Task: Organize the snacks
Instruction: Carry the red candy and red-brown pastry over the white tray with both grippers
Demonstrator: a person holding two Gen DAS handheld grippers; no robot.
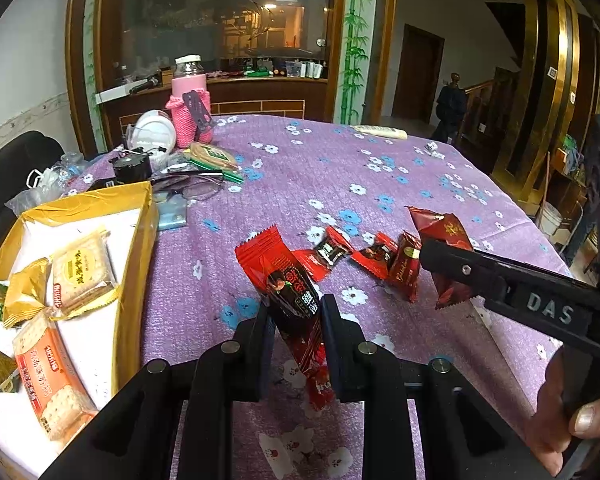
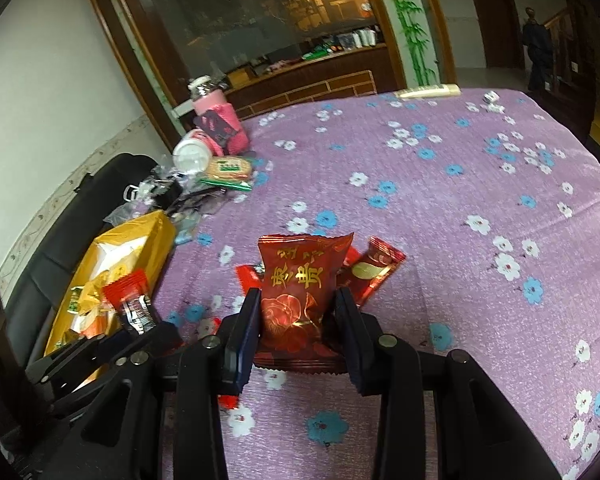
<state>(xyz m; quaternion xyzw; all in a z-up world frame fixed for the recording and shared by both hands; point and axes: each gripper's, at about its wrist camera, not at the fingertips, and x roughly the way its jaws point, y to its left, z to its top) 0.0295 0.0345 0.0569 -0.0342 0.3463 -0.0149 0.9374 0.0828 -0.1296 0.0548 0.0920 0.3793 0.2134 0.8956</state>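
Observation:
My left gripper [image 1: 296, 316] is shut on a long red snack bar [image 1: 290, 284] held above the purple flowered tablecloth [image 1: 320, 168]. My right gripper [image 2: 298, 312] is shut on a dark red snack pouch [image 2: 300, 292] with gold characters; in the left wrist view that pouch [image 1: 446, 236] sits in the right gripper's fingers [image 1: 452, 260]. Three small red wrapped snacks [image 1: 364, 256] lie on the cloth between the two grippers. A yellow box [image 1: 134, 240] at the left holds cracker packs [image 1: 82, 270] and gold and green packets.
Clutter fills the far left of the table: a pink-sleeved bottle [image 1: 190, 104], a white lid [image 1: 154, 132], a round cracker pack [image 1: 214, 156], glasses [image 1: 192, 188]. A black sofa [image 2: 72, 220] lies left of the table. A person's hand [image 1: 580, 416] grips the right tool.

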